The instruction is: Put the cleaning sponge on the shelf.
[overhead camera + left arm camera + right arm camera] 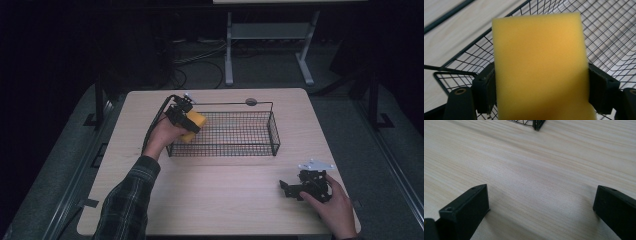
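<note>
— Around the work surface?
— Pale, square wood-grain tabletop point(225, 190) with rounded corners, brightly lit from above; beyond its edges, much dimmer.
— Underfoot?
— Grey-green carpeted floor point(400, 165), darker toward the far side.
— Behind?
— Light grey metal frame of a second table point(270, 40), two legs on flat feet, crossbar between them; just left of it, a tangle of dark cables point(197, 62) lying on the floor.
— At the sides?
— Black upright metal posts point(374, 95) on flat bases, one off each far corner of the tabletop.
— Walls, windows?
— Too dark to tell; black at the far edge and far left.
</note>
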Demonstrator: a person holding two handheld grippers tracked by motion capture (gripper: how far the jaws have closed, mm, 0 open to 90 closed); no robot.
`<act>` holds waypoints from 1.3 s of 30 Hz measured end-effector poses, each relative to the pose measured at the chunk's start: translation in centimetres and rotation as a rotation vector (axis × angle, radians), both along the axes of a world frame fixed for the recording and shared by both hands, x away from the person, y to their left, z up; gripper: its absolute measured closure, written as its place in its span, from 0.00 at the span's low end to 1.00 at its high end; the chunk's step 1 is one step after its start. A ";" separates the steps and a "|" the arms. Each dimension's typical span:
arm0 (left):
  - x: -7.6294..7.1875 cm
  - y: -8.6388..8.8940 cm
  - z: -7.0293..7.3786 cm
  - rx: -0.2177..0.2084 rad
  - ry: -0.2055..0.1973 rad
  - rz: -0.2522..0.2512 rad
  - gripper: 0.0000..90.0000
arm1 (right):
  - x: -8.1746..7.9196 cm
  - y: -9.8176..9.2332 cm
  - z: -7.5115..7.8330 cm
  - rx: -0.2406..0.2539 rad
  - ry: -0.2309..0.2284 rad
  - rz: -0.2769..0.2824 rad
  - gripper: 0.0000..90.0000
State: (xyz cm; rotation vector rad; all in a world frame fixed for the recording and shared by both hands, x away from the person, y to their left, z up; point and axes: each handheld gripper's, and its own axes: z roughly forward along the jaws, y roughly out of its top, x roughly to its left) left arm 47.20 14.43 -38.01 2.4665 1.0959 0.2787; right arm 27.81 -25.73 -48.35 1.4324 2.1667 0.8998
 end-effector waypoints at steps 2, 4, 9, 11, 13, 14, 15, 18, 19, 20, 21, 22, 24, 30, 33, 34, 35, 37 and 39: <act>0.1 0.0 -0.4 0.002 0.004 0.002 0.25 | 0.0 0.0 0.0 0.000 0.000 0.000 0.00; 0.2 0.0 -0.9 0.008 0.010 0.001 0.25 | 0.0 0.0 0.0 0.000 0.000 0.000 0.00; 0.3 -0.1 -1.7 0.017 0.019 -0.001 0.25 | 0.0 0.0 0.0 0.000 0.000 0.000 0.00; 0.3 -0.1 -1.9 0.015 0.025 0.000 0.25 | 0.0 0.0 0.0 0.000 0.000 0.000 0.00; 0.4 -0.2 -2.3 0.022 0.031 -0.003 0.24 | 0.0 0.0 0.0 0.000 0.000 0.000 0.00; 0.4 -0.2 -2.4 0.024 0.036 -0.006 0.24 | 0.0 0.0 0.0 0.000 0.000 0.000 0.00; 0.4 -0.3 -2.6 0.027 0.037 -0.007 0.24 | 0.0 0.0 0.0 0.000 0.000 0.000 0.00; 0.3 -0.3 -2.9 0.029 0.044 -0.010 0.24 | 0.0 0.0 0.0 0.000 0.000 0.000 0.00; 0.3 -0.3 -2.9 0.031 0.044 -0.011 0.24 | 0.0 0.0 0.0 0.000 0.000 0.000 0.00; 0.3 -0.3 -2.9 0.029 0.047 -0.011 0.24 | 0.0 0.0 0.0 0.000 0.000 0.000 0.00; 0.3 -0.3 -2.9 0.029 0.049 -0.011 0.24 | 0.0 0.0 0.0 0.000 0.000 0.000 0.00; 0.3 -0.3 -2.9 0.029 0.050 -0.012 0.24 | 0.0 0.0 0.0 0.000 0.000 0.000 0.00; 0.3 -0.3 -3.0 0.032 0.054 -0.014 0.24 | 0.0 0.0 0.0 0.000 0.000 0.000 0.00; 0.3 -0.2 -3.1 0.041 0.067 -0.012 0.23 | 0.0 0.0 0.0 0.000 0.000 0.000 0.00; 0.3 -0.1 -3.2 0.044 0.070 -0.011 0.22 | 0.0 0.0 0.0 0.000 0.000 0.000 0.00; 0.3 -0.1 -3.1 0.044 0.071 -0.011 0.21 | 0.0 0.0 0.0 0.000 0.000 0.000 0.00; 0.3 -0.1 -3.1 0.044 0.070 -0.012 0.21 | 0.0 0.0 0.0 0.000 0.000 0.000 0.00; 0.3 -0.1 -3.1 0.041 0.071 -0.014 0.20 | 0.0 0.0 0.0 -0.001 -0.001 0.001 0.00; 0.3 -0.1 -3.1 0.042 0.071 -0.016 0.20 | 0.0 0.0 0.0 0.000 0.000 0.000 0.00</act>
